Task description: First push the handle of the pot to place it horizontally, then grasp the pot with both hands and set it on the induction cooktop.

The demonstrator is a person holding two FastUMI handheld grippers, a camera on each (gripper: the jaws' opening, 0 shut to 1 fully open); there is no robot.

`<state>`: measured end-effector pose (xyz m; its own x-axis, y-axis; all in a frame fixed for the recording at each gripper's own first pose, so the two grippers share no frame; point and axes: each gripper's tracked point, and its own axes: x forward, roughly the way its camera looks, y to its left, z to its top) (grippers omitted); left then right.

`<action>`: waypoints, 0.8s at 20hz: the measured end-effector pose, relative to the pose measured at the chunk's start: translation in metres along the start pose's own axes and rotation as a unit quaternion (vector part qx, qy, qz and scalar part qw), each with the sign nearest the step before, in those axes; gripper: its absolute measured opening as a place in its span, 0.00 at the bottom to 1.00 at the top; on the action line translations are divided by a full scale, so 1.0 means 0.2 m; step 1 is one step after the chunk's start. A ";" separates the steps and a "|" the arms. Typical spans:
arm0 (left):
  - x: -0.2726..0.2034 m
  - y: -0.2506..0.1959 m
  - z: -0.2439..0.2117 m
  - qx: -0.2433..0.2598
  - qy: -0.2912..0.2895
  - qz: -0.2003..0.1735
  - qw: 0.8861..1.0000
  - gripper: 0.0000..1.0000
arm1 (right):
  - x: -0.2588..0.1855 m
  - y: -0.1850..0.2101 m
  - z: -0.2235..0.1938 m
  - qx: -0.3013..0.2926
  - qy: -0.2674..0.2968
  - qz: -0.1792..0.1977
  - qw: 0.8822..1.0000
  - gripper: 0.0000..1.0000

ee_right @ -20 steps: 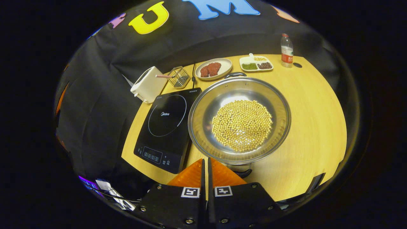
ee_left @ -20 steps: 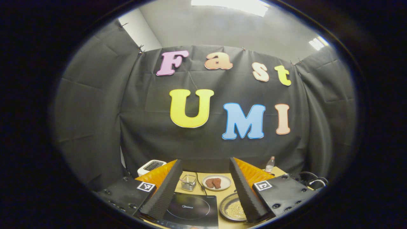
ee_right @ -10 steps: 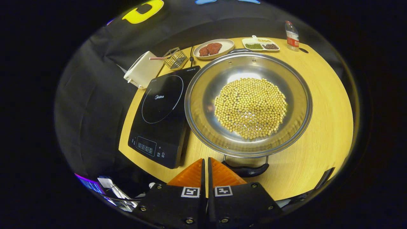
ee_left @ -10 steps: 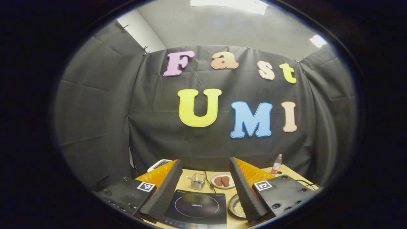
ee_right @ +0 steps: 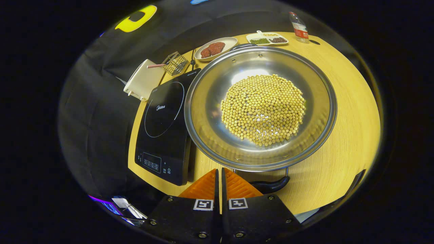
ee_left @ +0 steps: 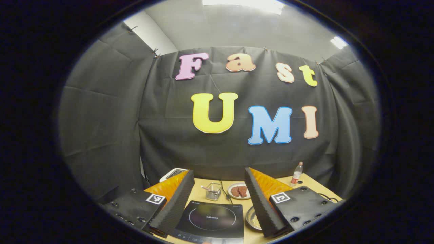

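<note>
A wide steel pot (ee_right: 206,112) holding soybeans (ee_right: 262,108) stands on the wooden table, right beside the black induction cooktop (ee_right: 162,122). Its black near handle (ee_right: 273,185) points toward me and the far handle (ee_right: 242,45) points away. My right gripper (ee_right: 219,171) is shut and empty, low over the table edge just left of the near handle. In the left gripper view my left gripper (ee_left: 218,170) is open and empty, held level above the cooktop (ee_left: 212,220). A sliver of the pot (ee_left: 252,222) peeks out from behind its right finger (ee_left: 261,203).
A white appliance (ee_right: 144,79) and a wire basket (ee_right: 174,62) sit behind the cooktop. Farther back are a plate of meat (ee_right: 215,47), a divided dish (ee_right: 268,38) and a bottle (ee_right: 297,25). Bare wooden table (ee_right: 349,112) lies right of the pot.
My right gripper has moved forward and down toward the pot's near handle, so the pot looms larger. The left gripper has drifted, with the cooktop now between its fingers.
</note>
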<state>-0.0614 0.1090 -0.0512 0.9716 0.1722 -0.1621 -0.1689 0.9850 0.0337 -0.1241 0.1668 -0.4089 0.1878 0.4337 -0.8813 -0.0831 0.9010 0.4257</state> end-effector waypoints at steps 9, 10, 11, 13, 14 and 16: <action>0.04 -0.09 0.01 0.002 0.001 -0.019 1.000 0.96 | -0.01 -0.06 -0.01 0.024 -0.002 0.005 1.000 0.01; 0.05 -0.10 0.00 0.001 0.002 -0.021 1.000 0.95 | -0.02 -0.07 0.00 0.025 -0.002 0.004 1.000 0.01; 0.05 -0.10 0.00 0.000 0.002 -0.023 1.000 0.95 | -0.03 -0.08 0.00 0.027 -0.003 0.003 1.000 0.01; 0.07 -0.13 0.00 -0.002 0.003 -0.027 1.000 0.97 | -0.04 -0.11 -0.01 0.030 -0.004 0.002 1.000 0.01; 0.07 -0.14 0.00 -0.002 0.004 -0.030 1.000 0.98 | -0.05 -0.12 -0.01 0.031 -0.005 0.000 0.999 0.01; 0.08 -0.17 0.00 -0.001 0.003 -0.034 0.999 0.99 | -0.06 -0.14 0.00 0.035 -0.007 -0.002 0.999 0.01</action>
<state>-0.0412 0.0786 -0.0550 0.9799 0.1054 -0.1696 -0.1035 0.9944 0.0199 -0.1241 0.1360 -0.4107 0.2011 0.4298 -0.8802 -0.0131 0.8997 0.4363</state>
